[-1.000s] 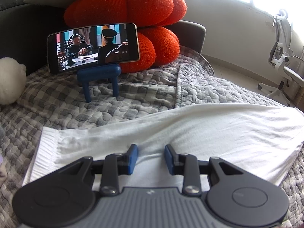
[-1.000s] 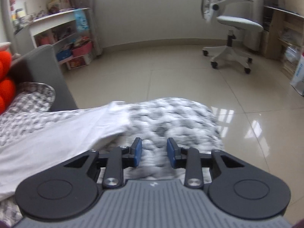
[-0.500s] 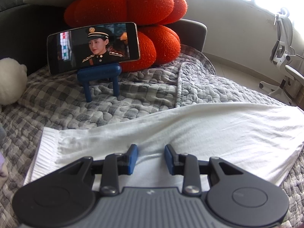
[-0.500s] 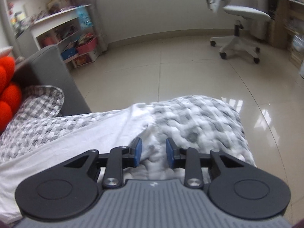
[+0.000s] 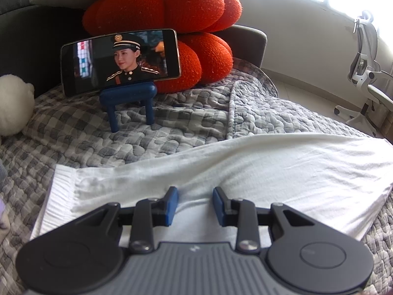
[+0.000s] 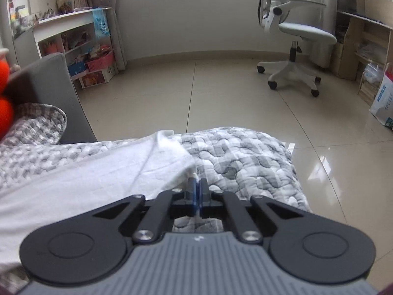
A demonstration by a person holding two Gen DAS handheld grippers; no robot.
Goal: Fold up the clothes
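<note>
- Right tool (image 6: pixel 196 191): jaws fully closed, having just come together at the near corner of the white garment (image 5: pixel 245 172). Whether fabric is actually pinched cannot be confirmed; the pads meet right at the hem edge.
- Left tool (image 5: pixel 194 206): jaws partly apart, poised over the garment's near edge, gripping nothing.
- Garment location: spread flat across the grey checked quilt (image 5: pixel 172 127) on the sofa, ribbed cuff (image 5: pixel 59 191) to the left.
- Risk: a thin pinch at the hem is likely to slip out on lifting. Cause: minimal fabric between the pads.
- Risk: the quilt may be caught along with the garment, dragging the bedding. Cause: the closed pads sit on the hem-quilt boundary.
- Risk: one-sided lifting would skew the fold. Cause: the left tool has no hold yet.
- Obstructions: the phone (image 5: pixel 120 60) on its blue stand (image 5: pixel 129 100) stands beyond the garment, with the orange cushion (image 5: pixel 167 32) behind; a far-side fold could topple it.
- The office chair (image 6: pixel 292 44) stands well apart on the floor.
</note>
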